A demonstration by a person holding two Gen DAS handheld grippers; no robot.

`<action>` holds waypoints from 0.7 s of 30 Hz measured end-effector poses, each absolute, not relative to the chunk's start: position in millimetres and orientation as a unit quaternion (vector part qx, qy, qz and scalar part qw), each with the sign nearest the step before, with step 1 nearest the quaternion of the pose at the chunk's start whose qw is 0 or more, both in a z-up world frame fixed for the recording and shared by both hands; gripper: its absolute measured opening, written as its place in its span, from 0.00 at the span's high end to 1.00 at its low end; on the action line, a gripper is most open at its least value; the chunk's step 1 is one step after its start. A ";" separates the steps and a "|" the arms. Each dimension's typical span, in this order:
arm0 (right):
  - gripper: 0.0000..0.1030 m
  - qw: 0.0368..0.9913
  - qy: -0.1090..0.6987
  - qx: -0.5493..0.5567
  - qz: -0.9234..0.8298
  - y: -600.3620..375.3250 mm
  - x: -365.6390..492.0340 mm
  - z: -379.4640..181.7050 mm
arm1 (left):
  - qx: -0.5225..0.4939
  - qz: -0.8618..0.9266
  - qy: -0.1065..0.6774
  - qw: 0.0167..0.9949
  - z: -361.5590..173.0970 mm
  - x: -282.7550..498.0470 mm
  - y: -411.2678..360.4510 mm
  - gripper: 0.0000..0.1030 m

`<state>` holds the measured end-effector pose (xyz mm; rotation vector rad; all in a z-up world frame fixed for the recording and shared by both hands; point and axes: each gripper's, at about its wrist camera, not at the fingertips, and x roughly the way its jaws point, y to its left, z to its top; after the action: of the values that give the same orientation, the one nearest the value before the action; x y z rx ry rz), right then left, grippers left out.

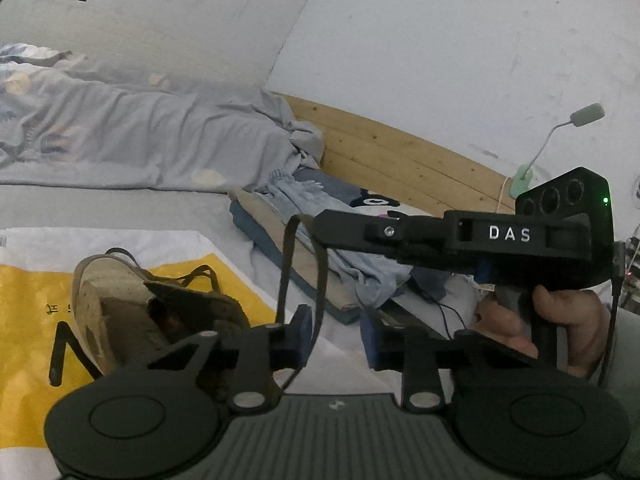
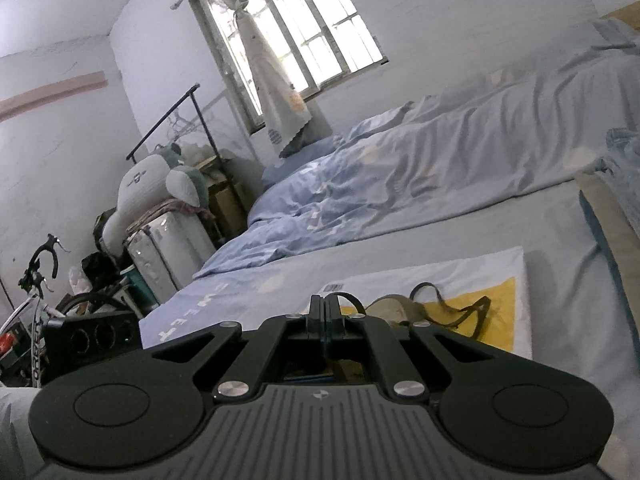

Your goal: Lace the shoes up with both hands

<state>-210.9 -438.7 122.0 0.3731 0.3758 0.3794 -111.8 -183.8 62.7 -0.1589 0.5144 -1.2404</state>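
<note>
"DAS" in white on the right gripper (image 1: 320,228) – clamped on the black lace (image 1: 286,264); left gripper (image 1: 336,336) gapes at 6 o'clock, shoe (image 1: 120,312) at 8

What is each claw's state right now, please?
Left claw: open, shoelace strand between its pads, not pinched.
Right claw: shut on the shoelace.

free: bedsheet (image 2: 460,236) beyond shoe (image 1: 120,312) | blocked: folded clothes (image 1: 304,240) right
</note>
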 end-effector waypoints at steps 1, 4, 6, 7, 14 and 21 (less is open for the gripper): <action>0.99 0.947 0.186 0.181 0.187 -437.5 -210.8 121.2 | -0.072 -0.574 0.239 0.780 62.8 -112.0 -184.5 0.78; 0.99 0.946 0.189 0.177 0.194 -435.3 -211.0 120.1 | -0.069 -0.577 0.236 0.779 64.0 -113.6 -184.9 0.91; 0.99 0.946 0.189 0.176 0.196 -434.4 -211.4 119.5 | -0.072 -0.575 0.237 0.780 63.9 -112.8 -184.3 0.98; 0.99 0.946 0.189 0.176 0.195 -434.1 -211.8 119.3 | -0.074 -0.573 0.239 0.780 63.6 -111.8 -184.0 1.00; 0.99 0.944 0.192 0.175 0.202 -433.4 -214.0 117.6 | -0.079 -0.578 0.235 0.777 64.3 -112.0 -184.5 1.00; 0.97 0.947 0.190 0.176 0.192 -437.1 -215.2 117.2 | -0.110 -0.575 0.239 0.775 63.9 -105.2 -178.9 1.00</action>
<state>-215.2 -437.1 117.2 0.3578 0.3867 0.3914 -105.2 -178.9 63.9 -0.2375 0.5182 -1.2445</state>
